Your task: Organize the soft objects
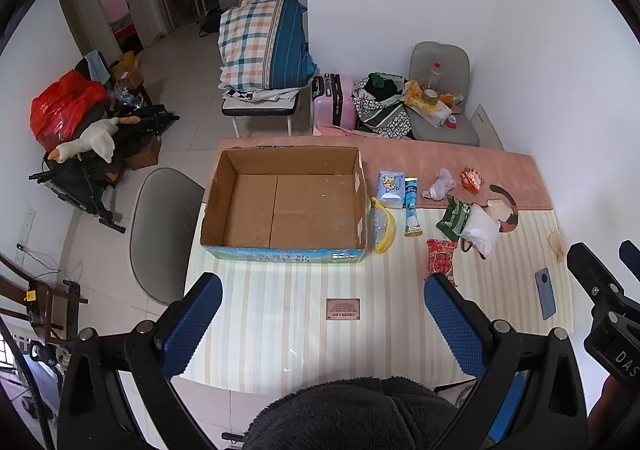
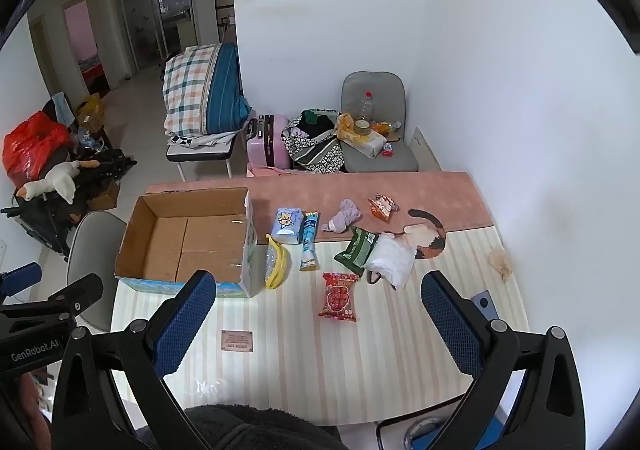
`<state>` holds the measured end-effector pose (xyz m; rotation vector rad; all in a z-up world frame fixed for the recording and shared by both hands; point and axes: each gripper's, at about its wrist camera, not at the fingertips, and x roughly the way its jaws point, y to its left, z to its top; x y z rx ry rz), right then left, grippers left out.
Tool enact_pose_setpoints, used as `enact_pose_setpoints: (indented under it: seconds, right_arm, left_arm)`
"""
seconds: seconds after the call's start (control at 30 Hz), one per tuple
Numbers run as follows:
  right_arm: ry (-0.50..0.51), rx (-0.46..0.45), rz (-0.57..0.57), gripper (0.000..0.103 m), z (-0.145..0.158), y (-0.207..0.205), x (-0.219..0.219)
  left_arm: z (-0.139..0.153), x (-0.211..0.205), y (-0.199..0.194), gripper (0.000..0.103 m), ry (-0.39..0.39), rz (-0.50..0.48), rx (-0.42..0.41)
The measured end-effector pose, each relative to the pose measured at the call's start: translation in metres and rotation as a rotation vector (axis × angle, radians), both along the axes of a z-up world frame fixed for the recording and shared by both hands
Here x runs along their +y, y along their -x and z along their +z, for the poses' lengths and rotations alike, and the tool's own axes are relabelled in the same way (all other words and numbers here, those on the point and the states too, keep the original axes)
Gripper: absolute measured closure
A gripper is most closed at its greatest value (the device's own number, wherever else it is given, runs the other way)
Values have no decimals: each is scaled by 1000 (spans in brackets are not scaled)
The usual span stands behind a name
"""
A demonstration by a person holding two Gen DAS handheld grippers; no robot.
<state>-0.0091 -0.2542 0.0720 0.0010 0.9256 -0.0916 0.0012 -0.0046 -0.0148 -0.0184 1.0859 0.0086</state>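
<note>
An empty cardboard box point(image 1: 288, 205) point(image 2: 188, 246) stands on the striped table, left of a row of soft items: a yellow banana-shaped pouch point(image 1: 382, 228) point(image 2: 276, 264), a blue tissue pack point(image 1: 390, 189) point(image 2: 287, 225), a blue tube packet point(image 1: 412, 205) point(image 2: 309, 242), a lilac cloth point(image 1: 440, 183) point(image 2: 344, 219), a green packet point(image 1: 454, 217) point(image 2: 356, 250), a white pouch point(image 1: 482, 230) point(image 2: 392, 260) and a red snack bag point(image 1: 442, 260) point(image 2: 339, 296). My left gripper point(image 1: 324, 290) and right gripper point(image 2: 320, 290) are both open and empty, held above the near table edge.
A small orange packet point(image 2: 382, 205) and a cat-shaped mat point(image 2: 428, 234) lie on the pink cloth point(image 2: 432, 189). A phone point(image 1: 546, 292) lies near the right edge. A grey chair point(image 1: 164, 234) stands left of the table. Chairs, a pink suitcase point(image 1: 334, 101) and bags stand behind.
</note>
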Motion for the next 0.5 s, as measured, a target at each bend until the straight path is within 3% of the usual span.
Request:
enact_pose_setpoints:
  seconds: [0.5]
  right_arm:
    - [-3,-11,0,0,6,-9,3]
  left_arm:
    - [20,8,-10,0,0,-5,-23]
